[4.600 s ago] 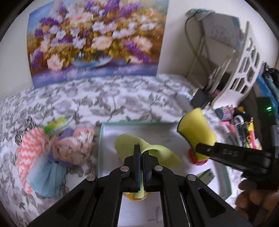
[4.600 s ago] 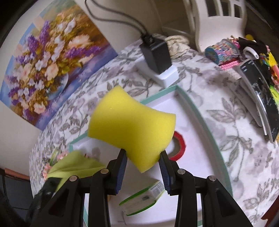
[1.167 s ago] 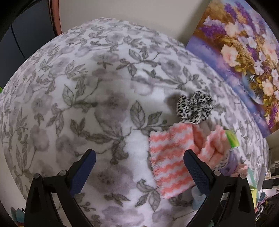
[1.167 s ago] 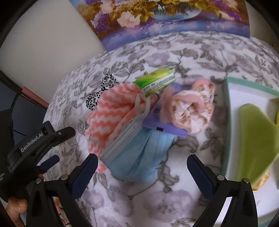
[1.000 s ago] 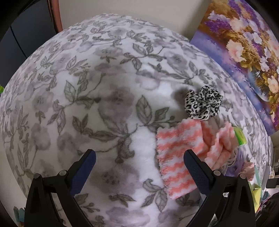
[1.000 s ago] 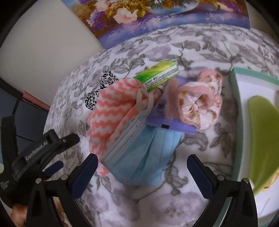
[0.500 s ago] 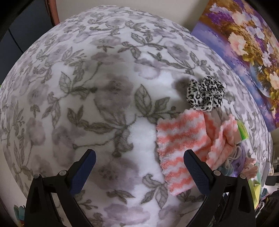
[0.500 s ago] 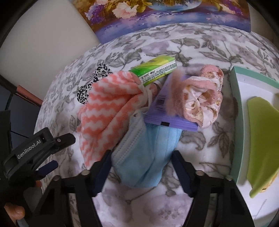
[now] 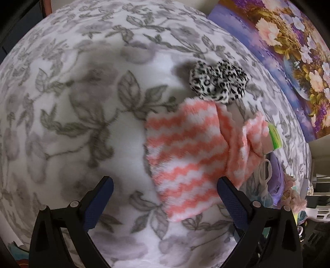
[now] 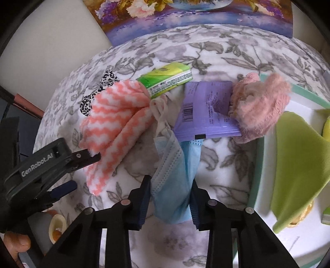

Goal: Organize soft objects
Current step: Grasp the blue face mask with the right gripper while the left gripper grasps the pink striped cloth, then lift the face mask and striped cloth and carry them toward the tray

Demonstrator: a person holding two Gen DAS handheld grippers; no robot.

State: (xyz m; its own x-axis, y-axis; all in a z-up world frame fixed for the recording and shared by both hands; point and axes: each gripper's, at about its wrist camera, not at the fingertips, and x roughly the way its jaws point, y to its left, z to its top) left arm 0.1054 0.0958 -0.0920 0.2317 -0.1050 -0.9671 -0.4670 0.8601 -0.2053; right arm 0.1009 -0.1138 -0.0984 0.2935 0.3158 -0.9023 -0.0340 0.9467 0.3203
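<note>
On the left of the pile, the left gripper (image 9: 163,198) hangs low over the floral fleece cover (image 9: 72,115) with its tongs spread wide and nothing between them, the lower corner of the coral-and-white zigzag cloth (image 9: 185,158) lying in the gap near the right-hand finger; the right wrist view shows one of its tips just at that cloth's near edge. A leopard-print scrunchie (image 9: 218,82) touches the cloth's far corner. Moving right, a green tissue pack (image 10: 165,81) lies against the cloth's far side, and a purple sachet (image 10: 206,109) rests partly on the blue face mask (image 10: 175,175). The right gripper (image 10: 170,203) has its tongs brought in around the near end of that mask, pads at or very near its folds, though whether they truly pinch it cannot be told. Further right, a pink fuzzy scrunchie (image 10: 259,109) sits on the sachet's end and leans on the rim of the teal-edged white tray (image 10: 257,165), which already holds a lime-green cloth (image 10: 297,160). The step in hand looks like picking up two soft pieces at once; next, the left tongs would need to settle and close on the zigzag corner, while the right lifts the mask slowly so that it slides out from under the sachet. The cover drapes over the whole desk, and a flower painting (image 10: 185,14) leans against the pale wall at its far edge.
</note>
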